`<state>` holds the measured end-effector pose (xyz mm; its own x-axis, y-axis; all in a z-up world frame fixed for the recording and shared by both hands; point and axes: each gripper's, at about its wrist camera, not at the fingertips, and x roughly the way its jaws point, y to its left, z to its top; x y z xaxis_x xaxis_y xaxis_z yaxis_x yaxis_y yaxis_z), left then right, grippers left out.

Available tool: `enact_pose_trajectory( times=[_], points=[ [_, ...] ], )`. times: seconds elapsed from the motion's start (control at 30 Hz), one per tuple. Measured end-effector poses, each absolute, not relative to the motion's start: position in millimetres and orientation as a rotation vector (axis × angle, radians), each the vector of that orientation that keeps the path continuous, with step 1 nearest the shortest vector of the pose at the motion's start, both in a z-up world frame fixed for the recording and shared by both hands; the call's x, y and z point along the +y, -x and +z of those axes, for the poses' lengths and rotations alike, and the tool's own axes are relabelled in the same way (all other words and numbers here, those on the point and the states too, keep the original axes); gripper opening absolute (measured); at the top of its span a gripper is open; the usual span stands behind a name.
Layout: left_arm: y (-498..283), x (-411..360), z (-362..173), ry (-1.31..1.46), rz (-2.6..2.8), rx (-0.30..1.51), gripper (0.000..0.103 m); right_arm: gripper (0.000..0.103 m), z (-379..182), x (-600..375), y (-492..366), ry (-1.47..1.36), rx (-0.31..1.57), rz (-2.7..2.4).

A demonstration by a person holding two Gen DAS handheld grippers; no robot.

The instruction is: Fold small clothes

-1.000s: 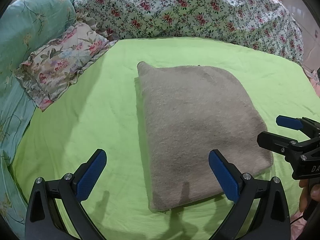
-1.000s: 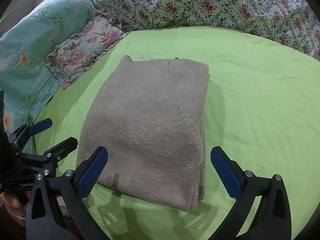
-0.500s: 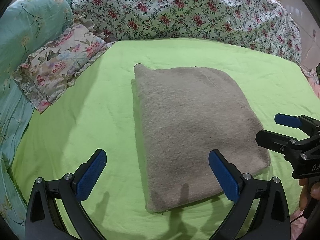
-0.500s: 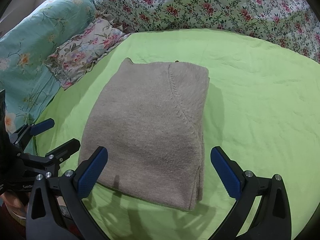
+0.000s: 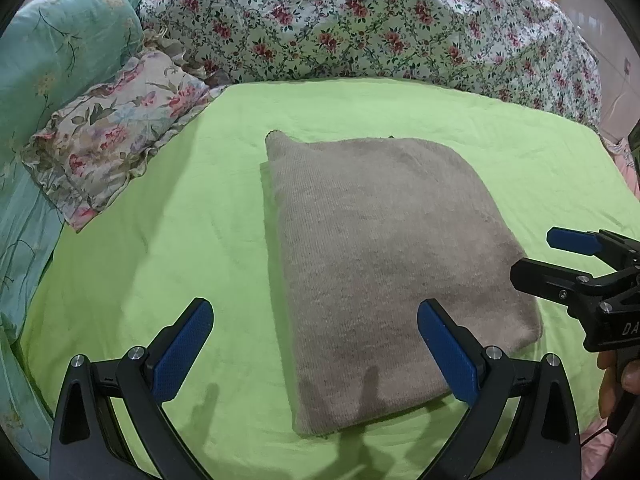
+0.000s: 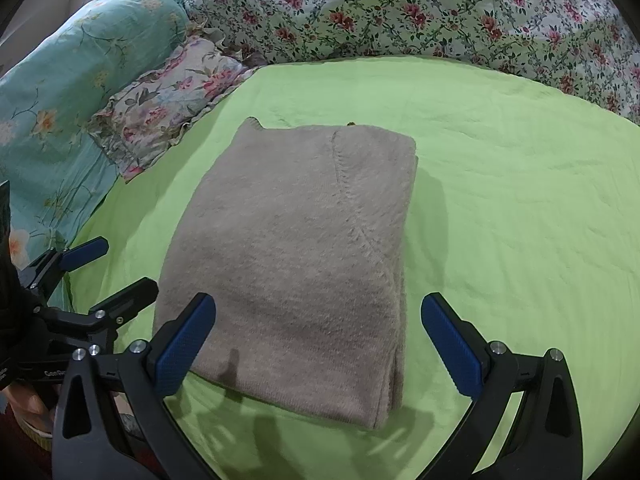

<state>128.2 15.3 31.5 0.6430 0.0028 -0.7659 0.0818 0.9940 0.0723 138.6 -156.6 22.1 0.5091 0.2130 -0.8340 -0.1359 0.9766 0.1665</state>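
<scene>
Left wrist view: the left gripper (image 5: 316,344) stands with jaws wide apart and empty, above the near left corner of the folded grey sweater (image 5: 384,264), which lies at frame centre on the green sheet (image 5: 160,240). The right gripper (image 5: 560,258) enters at the right edge, just beside the sweater's near right corner. Right wrist view: the right gripper (image 6: 320,344) is likewise spread wide and holds nothing; its blue pads (image 6: 450,346) frame the stacked layer edges at lower centre. The fold appears complete or nearly so. Any further fold should likely take all layers at both near corners together, lifting evenly so the stack does not slide apart. A floral pillow (image 5: 108,140) lies at upper left, a teal quilt (image 6: 52,112) at far left, a flowered duvet (image 6: 440,12) across the top; none obstructs the sweater.
</scene>
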Motion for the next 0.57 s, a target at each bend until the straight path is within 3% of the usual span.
enact_pose_trajectory(
  times=[0.57],
  points=[
    [-146.1, 21.3, 30.2, -0.084, -0.015, 0.881, 0.102, 0.102, 19.6, -152.9, -158.8, -0.091, 1.025, 0.248]
  ],
)
